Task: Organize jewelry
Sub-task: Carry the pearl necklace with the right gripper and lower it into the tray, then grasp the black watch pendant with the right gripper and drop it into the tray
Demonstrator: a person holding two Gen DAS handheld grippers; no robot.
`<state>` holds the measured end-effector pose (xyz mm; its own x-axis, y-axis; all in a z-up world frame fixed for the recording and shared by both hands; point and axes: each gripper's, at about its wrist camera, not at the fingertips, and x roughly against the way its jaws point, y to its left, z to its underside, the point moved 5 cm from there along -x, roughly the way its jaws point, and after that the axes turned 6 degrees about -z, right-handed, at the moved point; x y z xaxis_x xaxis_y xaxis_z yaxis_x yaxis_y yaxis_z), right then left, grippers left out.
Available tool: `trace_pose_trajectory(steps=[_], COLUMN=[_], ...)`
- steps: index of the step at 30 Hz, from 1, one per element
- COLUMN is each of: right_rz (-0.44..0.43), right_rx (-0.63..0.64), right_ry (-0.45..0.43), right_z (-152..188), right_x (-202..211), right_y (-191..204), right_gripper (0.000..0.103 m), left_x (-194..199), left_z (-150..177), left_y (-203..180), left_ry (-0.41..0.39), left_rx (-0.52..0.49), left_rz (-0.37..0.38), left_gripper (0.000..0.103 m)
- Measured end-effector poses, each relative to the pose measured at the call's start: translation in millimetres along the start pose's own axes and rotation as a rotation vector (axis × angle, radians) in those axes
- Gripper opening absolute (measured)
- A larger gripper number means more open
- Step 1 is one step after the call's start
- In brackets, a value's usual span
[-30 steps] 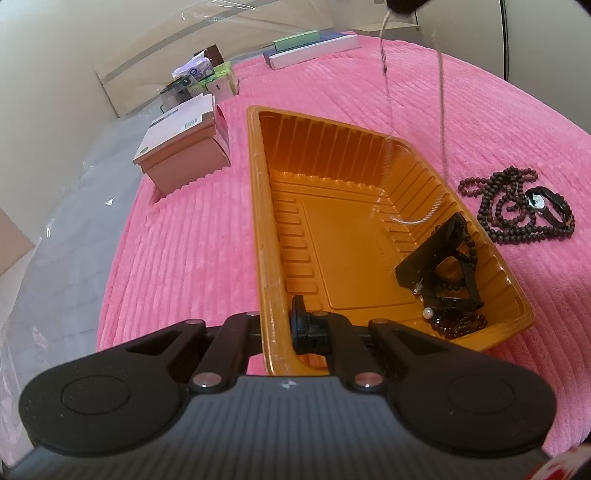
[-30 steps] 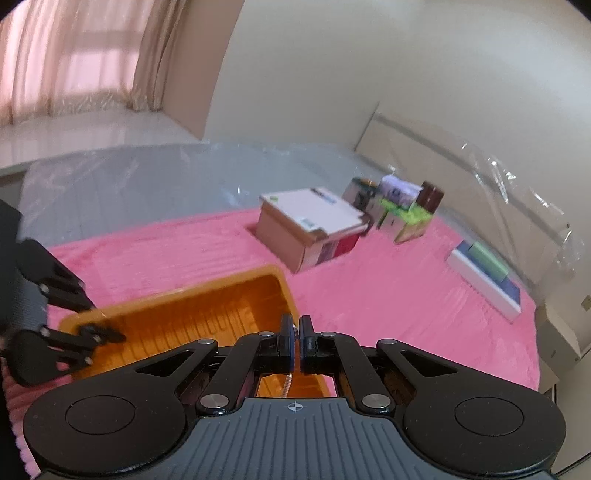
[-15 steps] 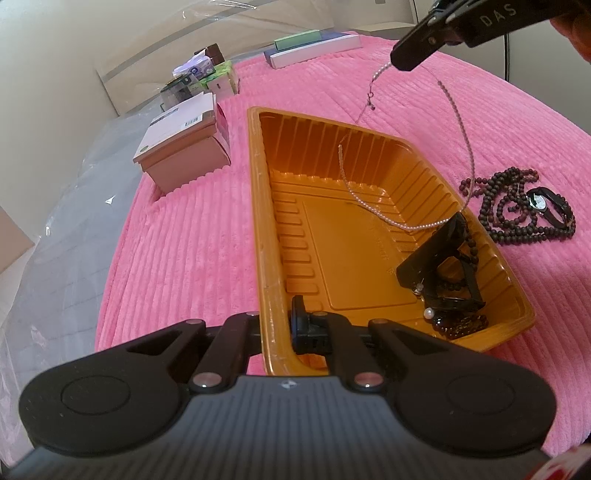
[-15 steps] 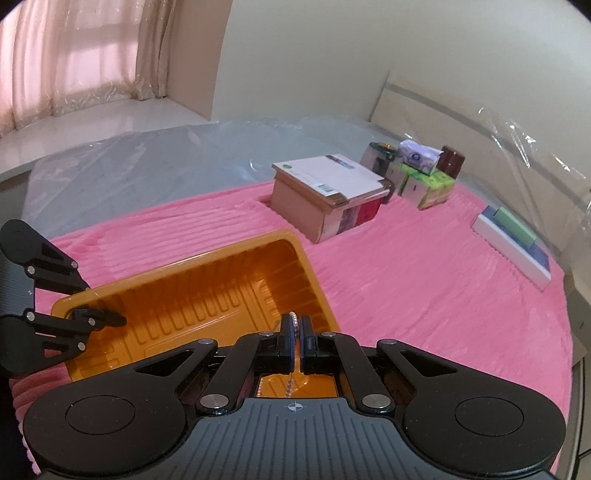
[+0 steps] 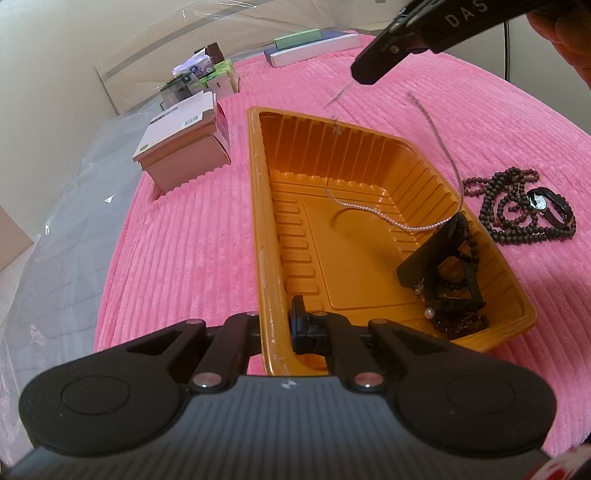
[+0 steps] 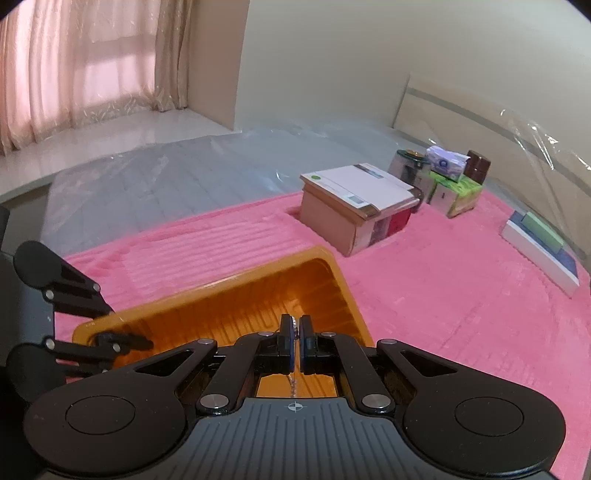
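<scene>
An orange plastic tray (image 5: 266, 229) lies on the pink ribbed cloth. My left gripper (image 5: 275, 326) is shut on the tray's near rim. My right gripper (image 5: 364, 74) hangs above the tray's far end, shut on a thin pearl chain (image 5: 402, 225); the chain's loop sags onto the tray floor. In the right wrist view the right gripper (image 6: 295, 341) pinches the chain (image 6: 294, 326) between its pads, over the tray (image 6: 207, 291). Black jewelry and a pearl earring (image 5: 443, 288) lie in the tray's near right corner. Dark wooden beads (image 5: 509, 210) and a black watch (image 5: 546, 205) lie on the cloth to the right.
A cardboard box (image 5: 184, 147) sits left of the tray. Small boxes and a tissue pack (image 5: 201, 74) stand behind it, and flat boxes (image 5: 310, 46) lie at the far edge. Clear plastic sheeting covers the bed beyond the cloth. A hand (image 5: 561, 33) holds the right gripper.
My right gripper has come down and into the left wrist view, lowering the chain so its loop now rests on the tray floor. The left gripper and tray have stayed put.
</scene>
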<state>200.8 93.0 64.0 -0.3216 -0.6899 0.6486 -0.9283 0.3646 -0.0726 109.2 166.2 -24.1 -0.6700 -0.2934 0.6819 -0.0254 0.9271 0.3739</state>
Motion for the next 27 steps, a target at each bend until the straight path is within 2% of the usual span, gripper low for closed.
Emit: trace_pose_trajectory(steps=[5,10,14,21,22,24,25,26,27], right_rz=[0.004,0.056,0.109,0.191,0.202,0.234,0.247,0.256,0.260], right_rx=[-0.025,-0.116,-0.216,-0.454,-0.486,-0.545,-0.574,-0.604,-0.630], right_ry=[-0.031,-0.087,-0.100,-0.097,-0.094,-0.082,-0.083,-0.087,-0.087], right_z=[1.2,16.0,49.5,130.8,143.5,166.9,178.6,189.1,199.3], right_x=[7.6,41.2,69.3,108.8,113.2,119.8,125.1,128.8,132.2], right_y=[-2.6,-19.8,-35.0,-54.0,-54.8,-56.6,-56.3,-56.0,-55.0], right_gripper=[0.003,0.003,0.003,0.005,0.008,0.024,0.040,0.048,0.049], left_x=[0.0,-0.6,0.3,1.1,1.3,1.0,1.0,1.1,1.3], left_z=[-0.1,1.1,1.7,0.5,0.6,0.5,0.6,0.6,0.5], left_y=[0.0,-0.9,-1.6,-1.9,-1.9,-1.9,-1.7,-1.8,-1.6], left_ry=[0.001,0.001,0.002,0.006,0.006,0.007,0.008,0.008,0.009], left_rx=[0.000,0.000,0.001,0.004,0.004,0.004,0.004,0.004,0.004], left_rz=[0.000,-0.005,-0.008,-0.016,-0.016,-0.017,-0.018,-0.018,-0.019], left_gripper=[0.004,0.004,0.004,0.004,0.004,0.004,0.004,0.004,0.004])
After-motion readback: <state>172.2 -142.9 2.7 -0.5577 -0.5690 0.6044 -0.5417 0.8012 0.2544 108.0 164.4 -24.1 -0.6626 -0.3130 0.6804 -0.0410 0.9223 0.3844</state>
